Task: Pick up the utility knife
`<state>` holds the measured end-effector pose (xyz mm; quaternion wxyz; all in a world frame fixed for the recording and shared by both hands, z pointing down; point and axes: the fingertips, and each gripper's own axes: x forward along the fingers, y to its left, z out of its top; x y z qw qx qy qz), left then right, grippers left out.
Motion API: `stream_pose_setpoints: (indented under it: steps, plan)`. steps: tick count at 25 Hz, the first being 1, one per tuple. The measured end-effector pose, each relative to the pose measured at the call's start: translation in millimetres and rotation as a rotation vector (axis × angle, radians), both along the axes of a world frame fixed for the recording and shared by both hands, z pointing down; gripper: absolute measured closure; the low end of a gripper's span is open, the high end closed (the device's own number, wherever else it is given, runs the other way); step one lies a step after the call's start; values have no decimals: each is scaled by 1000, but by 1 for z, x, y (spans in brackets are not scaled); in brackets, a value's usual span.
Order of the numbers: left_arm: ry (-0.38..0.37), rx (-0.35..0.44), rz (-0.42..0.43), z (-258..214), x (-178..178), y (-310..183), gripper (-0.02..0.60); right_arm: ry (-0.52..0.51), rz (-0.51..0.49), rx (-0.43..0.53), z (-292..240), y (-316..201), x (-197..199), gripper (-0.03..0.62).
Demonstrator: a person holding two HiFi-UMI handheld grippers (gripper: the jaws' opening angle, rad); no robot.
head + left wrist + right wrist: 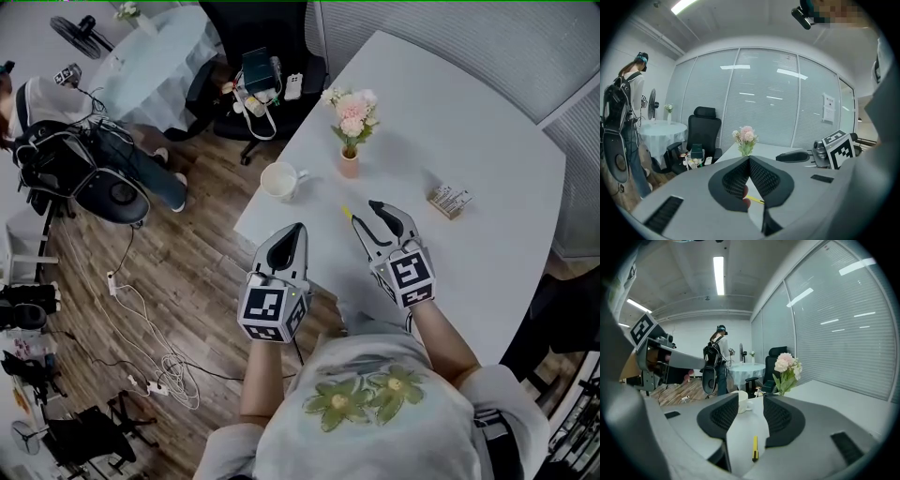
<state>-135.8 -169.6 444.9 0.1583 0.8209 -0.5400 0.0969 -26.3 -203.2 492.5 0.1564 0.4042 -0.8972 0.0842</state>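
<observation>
The utility knife [346, 214] is a slim yellow tool lying flat on the white table [469, 131], near its left edge. In the right gripper view the knife [754, 447] lies on the table between and just below my jaws. My right gripper [364, 213] is open right beside it, with nothing held; its jaws [751, 411] stand apart. My left gripper [298, 230] hovers at the table's left edge, shut and empty, its pads meeting at their tips [749, 161]. A sliver of the knife [755, 200] shows under them.
A pink flower vase [350, 161] and a white mug [279, 180] stand beyond the knife. A small box [450, 201] lies to the right. Off the table are an office chair [258, 75], floor cables [159, 366] and a person [56, 131].
</observation>
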Motion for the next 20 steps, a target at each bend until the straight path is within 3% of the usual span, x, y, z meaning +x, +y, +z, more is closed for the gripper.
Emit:
stream_pose_setpoints:
  steps: [20]
  plan:
    - [-22, -76, -21, 28, -5, -7, 574, 83, -27, -145, 81, -11, 3, 422]
